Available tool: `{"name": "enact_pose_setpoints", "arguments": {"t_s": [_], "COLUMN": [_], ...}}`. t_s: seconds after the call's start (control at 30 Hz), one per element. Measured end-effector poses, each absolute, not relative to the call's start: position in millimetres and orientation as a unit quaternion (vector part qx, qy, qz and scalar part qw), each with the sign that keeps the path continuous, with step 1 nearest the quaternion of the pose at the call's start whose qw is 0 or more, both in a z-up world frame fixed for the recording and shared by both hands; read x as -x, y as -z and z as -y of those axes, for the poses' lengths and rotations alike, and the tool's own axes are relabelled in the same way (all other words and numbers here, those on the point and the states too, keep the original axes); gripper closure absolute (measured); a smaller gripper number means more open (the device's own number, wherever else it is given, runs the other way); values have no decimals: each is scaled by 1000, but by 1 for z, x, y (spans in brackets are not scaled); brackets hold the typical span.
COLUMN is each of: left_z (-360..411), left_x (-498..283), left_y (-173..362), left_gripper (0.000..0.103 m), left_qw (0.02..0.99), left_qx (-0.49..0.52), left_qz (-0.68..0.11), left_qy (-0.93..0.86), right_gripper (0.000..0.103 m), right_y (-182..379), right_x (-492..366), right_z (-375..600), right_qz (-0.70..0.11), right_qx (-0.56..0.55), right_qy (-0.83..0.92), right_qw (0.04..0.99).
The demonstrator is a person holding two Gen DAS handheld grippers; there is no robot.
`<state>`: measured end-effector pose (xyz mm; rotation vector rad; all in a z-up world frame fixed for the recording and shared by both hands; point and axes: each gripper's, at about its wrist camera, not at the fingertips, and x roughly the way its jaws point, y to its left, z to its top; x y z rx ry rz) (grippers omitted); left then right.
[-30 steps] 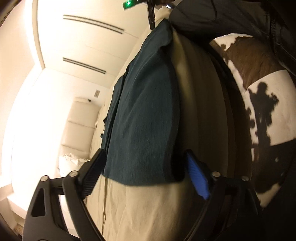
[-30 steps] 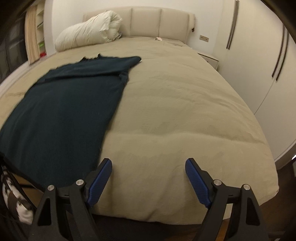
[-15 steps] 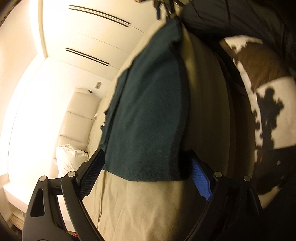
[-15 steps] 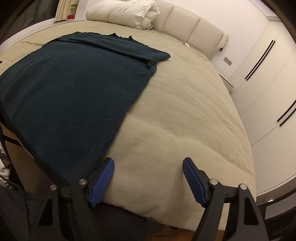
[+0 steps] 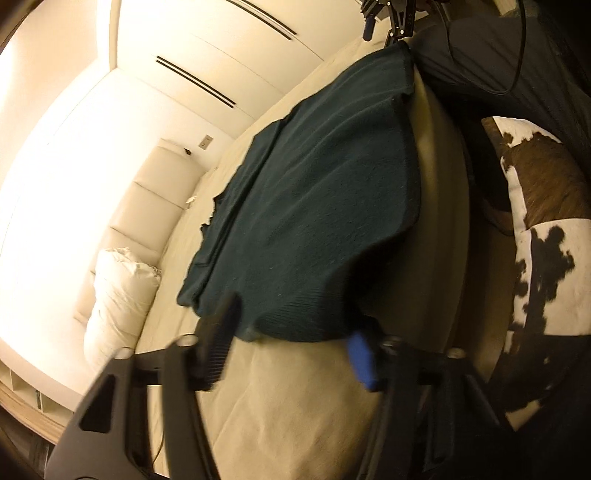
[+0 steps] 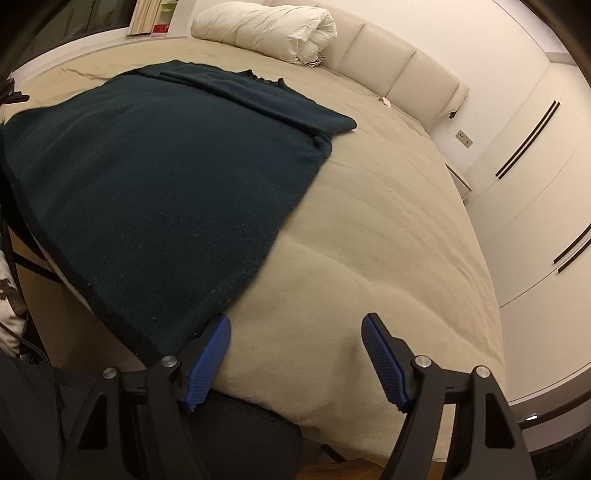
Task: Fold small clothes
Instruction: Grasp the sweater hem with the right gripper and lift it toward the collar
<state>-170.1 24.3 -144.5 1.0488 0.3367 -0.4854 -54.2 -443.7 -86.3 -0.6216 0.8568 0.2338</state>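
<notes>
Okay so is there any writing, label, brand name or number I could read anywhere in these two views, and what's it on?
None can be read.
The dark green garment shows no tag or print.
The beige bedcover, the rolled white duvet and the cowhide cushion carry no text.
The coloured items on the shelf behind the bed are too small and blurred to read.
The wall socket shows no marking.

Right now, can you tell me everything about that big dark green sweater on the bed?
The dark green sweater looks like soft, fuzzy knit. It lies spread flat on the beige bed cover, with a sleeve folded across near the wavy collar and a darker band along its hem. The hem reaches the bed's near edge. No gripper holds it; the right gripper is open beside its corner.
</notes>
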Motion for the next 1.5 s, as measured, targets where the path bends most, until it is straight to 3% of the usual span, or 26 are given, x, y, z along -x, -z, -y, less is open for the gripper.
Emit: {"name": "enact_pose_setpoints", "arguments": {"t_s": [0.1, 0.17, 0.5, 0.73, 0.97, 1.03, 1.17, 1.23, 1.33, 1.5], "left_z": [-19, -17, -8, -5, -6, -7, -7, -7, -9, -16], "left_x": [173, 173, 166, 168, 173, 173, 172, 172, 173, 172], "left_y": [150, 154, 157, 158, 163, 165, 167, 166, 164, 156], "left_gripper": [62, 69, 69, 72, 72, 72, 72, 73, 82, 93], "left_qw": [818, 814, 807, 805, 798, 797, 799, 800, 802, 815], "left_qx": [-502, -506, -515, -514, -520, -523, -521, -519, -515, -492], "left_qz": [-151, -154, -150, -151, -150, -150, -151, -150, -152, -166], "left_qy": [236, 239, 246, 256, 264, 263, 259, 260, 262, 258], "right_gripper": [30, 30, 36, 46, 47, 56, 59, 66, 86, 94], "right_y": [87, 87, 99, 107, 114, 118, 123, 124, 119, 94], "right_x": [57, 58, 66, 76, 95, 99, 99, 97, 96, 84], "right_z": [441, 441, 427, 394, 370, 367, 362, 359, 358, 363], "right_qz": [-399, -392, -357, -317, -284, -283, -277, -284, -304, -337], "right_qx": [315, 330, 457, 550, 607, 620, 636, 634, 612, 528], "right_qy": [-112, -107, -148, -201, -241, -249, -255, -255, -256, -244], "right_qw": [854, 852, 801, 746, 702, 688, 673, 672, 683, 740]}}
